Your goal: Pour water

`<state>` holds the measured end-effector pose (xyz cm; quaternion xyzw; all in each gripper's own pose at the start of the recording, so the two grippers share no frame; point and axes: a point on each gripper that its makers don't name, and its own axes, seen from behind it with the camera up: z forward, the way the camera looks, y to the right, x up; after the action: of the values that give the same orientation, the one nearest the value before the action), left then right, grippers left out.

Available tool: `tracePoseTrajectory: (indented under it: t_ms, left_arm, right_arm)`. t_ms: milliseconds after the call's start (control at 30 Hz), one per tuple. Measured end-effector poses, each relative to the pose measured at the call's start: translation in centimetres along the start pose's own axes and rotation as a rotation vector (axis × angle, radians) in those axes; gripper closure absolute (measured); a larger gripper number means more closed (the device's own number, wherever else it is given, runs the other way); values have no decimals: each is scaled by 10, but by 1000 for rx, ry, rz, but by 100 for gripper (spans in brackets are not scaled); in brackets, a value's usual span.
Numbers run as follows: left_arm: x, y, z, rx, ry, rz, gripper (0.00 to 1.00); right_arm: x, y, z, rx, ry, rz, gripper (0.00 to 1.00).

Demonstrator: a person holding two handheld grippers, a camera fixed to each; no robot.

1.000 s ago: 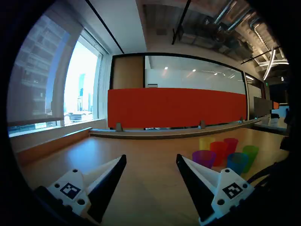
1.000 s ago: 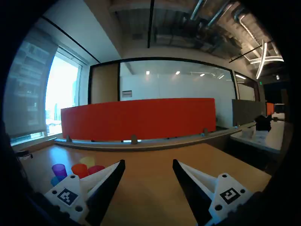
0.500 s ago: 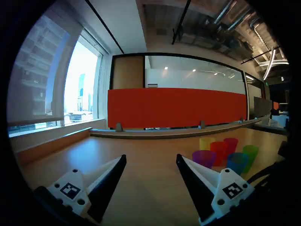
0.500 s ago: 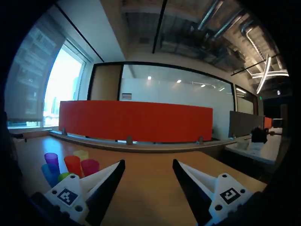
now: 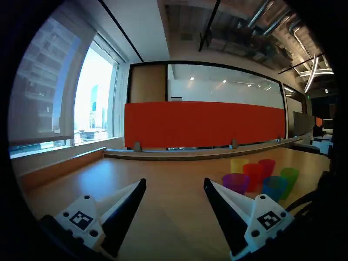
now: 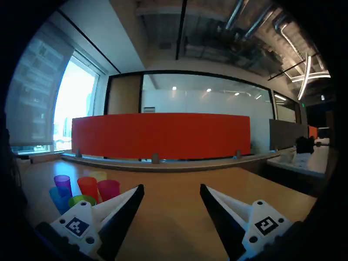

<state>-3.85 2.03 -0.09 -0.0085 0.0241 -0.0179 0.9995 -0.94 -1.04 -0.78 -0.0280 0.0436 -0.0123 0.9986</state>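
Wooden table (image 5: 174,165), one. Left gripper (image 5: 174,180): fingers spread wide, holding nothing, low over the table. Right gripper (image 6: 171,186): fingers likewise wide, holding nothing. Cups (image 5: 252,174), six: purple, red, yellow, pink, blue, green. They stand upright and clustered on the table, between the two grippers, ahead of both. Red divider (image 5: 204,124) along the far edge.

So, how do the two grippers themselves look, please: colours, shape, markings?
The left gripper and the right gripper each have two wedge-shaped jaws tapering to points, black on the inner faces, white on the outside. Each white base carries a black-and-white square tag and small round holes. A dark cable curves beside the left one.
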Motion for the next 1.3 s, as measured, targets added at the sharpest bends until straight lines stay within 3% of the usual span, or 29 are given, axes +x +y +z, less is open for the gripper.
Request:
tracePoseTrajectory:
  t_ms: [1300]
  left_arm:
    - [0, 1, 0, 0, 0, 0, 2]
  right_arm:
    - [-15, -2, -1, 8, -29, -10, 0]
